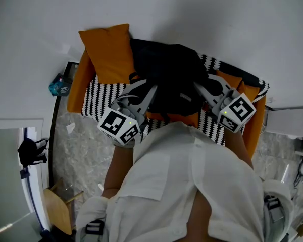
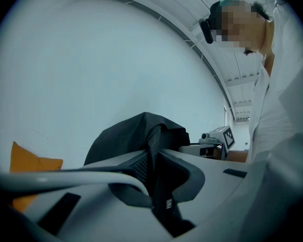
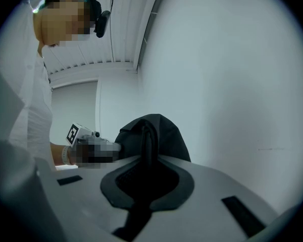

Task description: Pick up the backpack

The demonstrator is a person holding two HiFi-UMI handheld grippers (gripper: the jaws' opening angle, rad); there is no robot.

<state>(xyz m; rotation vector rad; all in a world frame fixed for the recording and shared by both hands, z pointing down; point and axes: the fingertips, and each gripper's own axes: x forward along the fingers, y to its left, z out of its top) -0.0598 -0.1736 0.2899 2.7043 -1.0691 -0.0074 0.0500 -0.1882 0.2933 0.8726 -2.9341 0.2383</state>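
Black backpack (image 1: 166, 79) is btwn your grippers, over the striped throw (image 1: 98, 100). Left gripper (image 1: 149, 92) & right gripper (image 1: 199, 87): jaws narrow, each nipped on a strap (image 3: 145, 145). Looks like lift stage; next, raise both hands evenly, w/o tilting.

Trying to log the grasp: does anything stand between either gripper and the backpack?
Nothing visible does. The left gripper and the right gripper are each shut directly on the backpack's black fabric, one at each side.
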